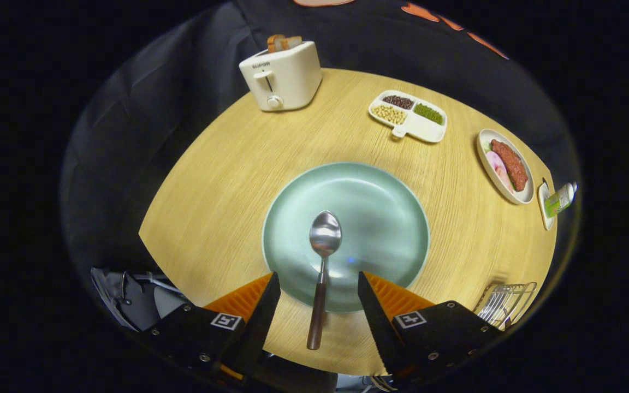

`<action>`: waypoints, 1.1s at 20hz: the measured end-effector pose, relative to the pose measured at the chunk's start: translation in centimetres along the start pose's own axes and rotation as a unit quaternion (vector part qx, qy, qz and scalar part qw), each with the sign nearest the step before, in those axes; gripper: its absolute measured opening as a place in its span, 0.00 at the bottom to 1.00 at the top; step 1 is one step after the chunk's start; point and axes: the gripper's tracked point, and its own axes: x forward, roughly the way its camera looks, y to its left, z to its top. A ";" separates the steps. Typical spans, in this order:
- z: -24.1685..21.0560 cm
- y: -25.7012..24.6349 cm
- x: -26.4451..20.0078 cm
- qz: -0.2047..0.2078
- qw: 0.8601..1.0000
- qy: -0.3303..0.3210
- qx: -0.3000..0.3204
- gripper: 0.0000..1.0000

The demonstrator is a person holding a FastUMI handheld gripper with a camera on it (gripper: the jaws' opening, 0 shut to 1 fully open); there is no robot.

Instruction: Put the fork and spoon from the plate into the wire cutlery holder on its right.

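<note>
Table point(227, 180): round, wood-grained, bearing everything in the scene. Its near edge lies under the gripper, which suits a reach from this side.

Plate point(380, 218): large, pale green, set near the table's front edge, just ahead of the fingers. Apart from the spoon it is bare; no fork lies on it.

Toaster point(283, 76): stands at the far edge with bread in its slots, well apart from the plate and out of the working path.

Tray point(408, 115): a divided dish of beans at the far right. Beside it, further right, a dish point(505, 166) of food and a small saucer point(545, 210) with a tube on it. None bears on the task.

Holder point(505, 303): the wire cutlery holder sits to the plate's right, near the table's edge and just beyond the right finger. Metal tines show inside it, so by my judgement the fork is already stowed and half the task is done.

Gripper point(319, 303): spread wide, grasping nothing. Its fingers stand either side of the spoon's handle, apart from it, with clear gaps on both sides.

Spoon point(322, 256): the bowl rests on the plate; the dark handle overhangs the rim toward the gripper and runs down the middle between the fingers. That overhang lifts the handle off the table and gives the fingers room to close beneath and around it, which is likely why the approach is lined up along the handle. The next move calls for closing on the handle, then carrying it right to the holder. The slim handle may slip or pivot if gripped off-centre.
</note>
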 end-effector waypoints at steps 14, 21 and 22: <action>-2.7 -0.7 3.5 -0.004 0.996 0.086 0.030 0.06; -1.9 -2.2 0.3 0.012 0.995 0.023 0.091 0.04; -1.8 -2.4 -0.5 0.015 0.995 0.010 0.102 0.04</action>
